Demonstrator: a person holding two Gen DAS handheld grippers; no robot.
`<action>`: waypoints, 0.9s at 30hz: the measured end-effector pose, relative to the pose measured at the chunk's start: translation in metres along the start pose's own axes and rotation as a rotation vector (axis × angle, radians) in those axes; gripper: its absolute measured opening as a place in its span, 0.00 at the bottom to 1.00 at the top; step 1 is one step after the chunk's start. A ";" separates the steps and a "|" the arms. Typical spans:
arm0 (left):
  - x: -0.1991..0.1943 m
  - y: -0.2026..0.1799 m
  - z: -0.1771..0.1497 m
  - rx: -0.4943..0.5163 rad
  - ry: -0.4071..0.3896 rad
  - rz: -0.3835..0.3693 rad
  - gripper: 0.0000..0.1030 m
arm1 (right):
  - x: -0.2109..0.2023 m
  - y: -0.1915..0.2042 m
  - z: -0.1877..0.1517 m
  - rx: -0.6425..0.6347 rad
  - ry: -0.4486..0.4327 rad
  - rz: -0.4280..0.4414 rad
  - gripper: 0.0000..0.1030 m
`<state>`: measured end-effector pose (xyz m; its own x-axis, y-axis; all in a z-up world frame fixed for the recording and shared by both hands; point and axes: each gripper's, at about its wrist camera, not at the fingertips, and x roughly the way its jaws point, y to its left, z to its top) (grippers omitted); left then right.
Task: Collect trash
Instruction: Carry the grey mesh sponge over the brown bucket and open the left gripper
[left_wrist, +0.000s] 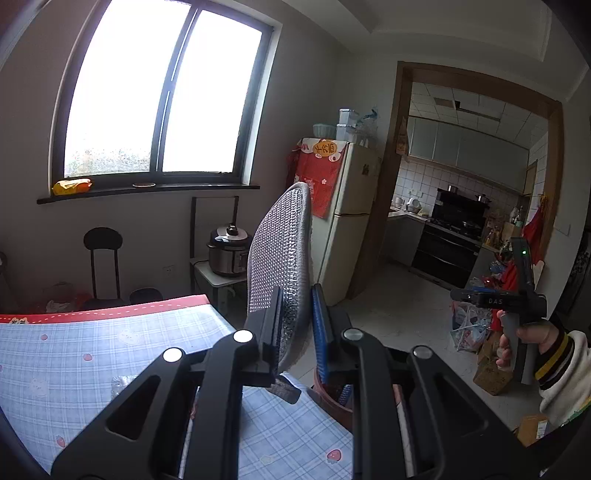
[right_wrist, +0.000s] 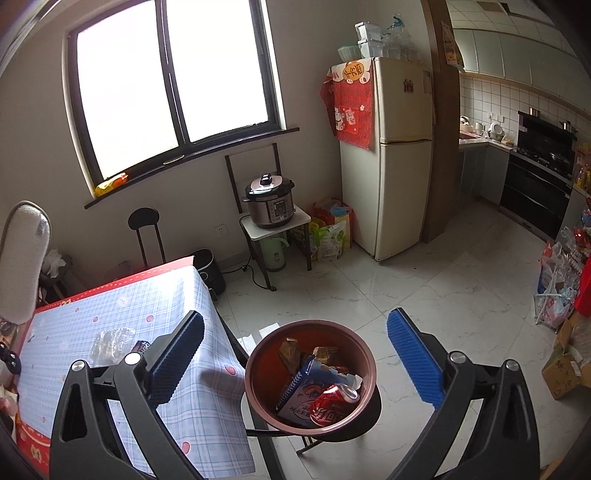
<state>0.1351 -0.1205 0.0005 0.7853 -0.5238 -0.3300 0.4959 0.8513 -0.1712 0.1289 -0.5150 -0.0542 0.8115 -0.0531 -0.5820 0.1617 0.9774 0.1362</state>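
Observation:
My left gripper is shut on a grey mesh insole and holds it upright above the table edge; the same insole shows at the far left of the right wrist view. My right gripper is open and empty, hovering above a brown trash bin on a black stool beside the table. The bin holds a red soda can, a blue notebook and wrappers. Its rim also shows under the left fingers. A crumpled clear wrapper lies on the table.
The table has a blue plaid cloth with a red border. A pressure cooker stands on a small side table, and a fridge beyond it. Bags and boxes line the right wall. White tiled floor lies around the bin.

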 end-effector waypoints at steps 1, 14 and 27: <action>0.009 -0.006 -0.001 0.000 0.004 -0.023 0.18 | -0.004 -0.003 -0.002 0.002 0.000 -0.005 0.95; 0.150 -0.105 -0.038 -0.009 0.120 -0.245 0.18 | -0.034 -0.075 -0.035 0.034 0.066 -0.141 0.95; 0.201 -0.122 -0.036 0.028 0.112 -0.208 0.86 | -0.030 -0.100 -0.049 0.091 0.086 -0.145 0.95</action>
<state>0.2194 -0.3289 -0.0783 0.6198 -0.6803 -0.3913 0.6544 0.7232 -0.2206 0.0608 -0.6015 -0.0899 0.7255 -0.1705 -0.6667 0.3268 0.9380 0.1158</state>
